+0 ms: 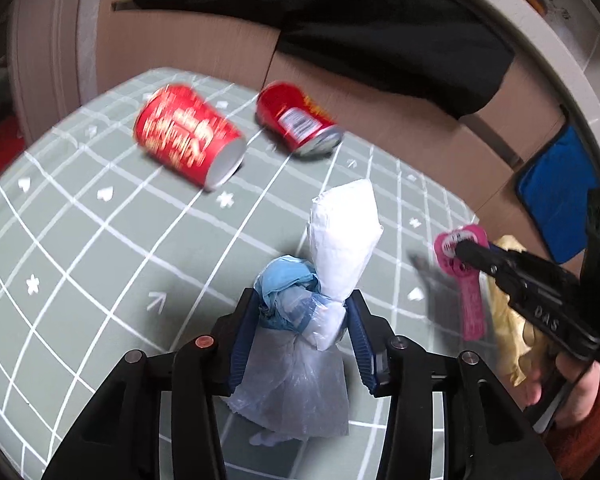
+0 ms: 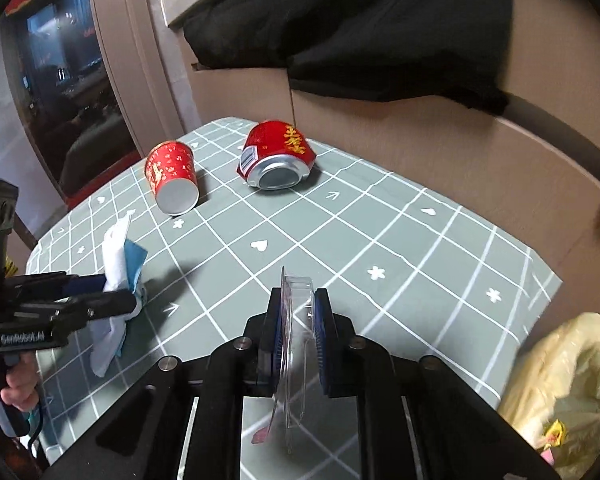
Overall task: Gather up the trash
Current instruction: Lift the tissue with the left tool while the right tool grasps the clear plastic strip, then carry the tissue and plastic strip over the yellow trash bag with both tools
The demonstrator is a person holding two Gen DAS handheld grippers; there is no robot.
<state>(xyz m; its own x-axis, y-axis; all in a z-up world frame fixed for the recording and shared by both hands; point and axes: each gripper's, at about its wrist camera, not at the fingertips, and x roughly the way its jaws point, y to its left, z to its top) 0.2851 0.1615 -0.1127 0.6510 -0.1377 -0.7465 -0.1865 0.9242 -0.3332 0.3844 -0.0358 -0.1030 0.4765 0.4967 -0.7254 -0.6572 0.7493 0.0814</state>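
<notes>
We're mid-collection: our left gripper [image 1: 300, 320] is clenched on a bundle of white and blue tissue and thin plastic [image 1: 320, 280], held above the green grid tablecloth [image 2: 380, 240]. Our right gripper [image 2: 298, 320] grips a clear blister pack with a pink card [image 2: 296, 320]. The paper cup [image 2: 172, 176] and crushed red can [image 2: 278, 156] lie on their sides at 11 and 12 o'clock, uncollected. The yellowish trash bag [image 2: 564, 392] sits at 4 o'clock off the table edge; it probably holds wrappers, but blur hides most of it. Next, we judge, both loads go into the bag's mouth.
</notes>
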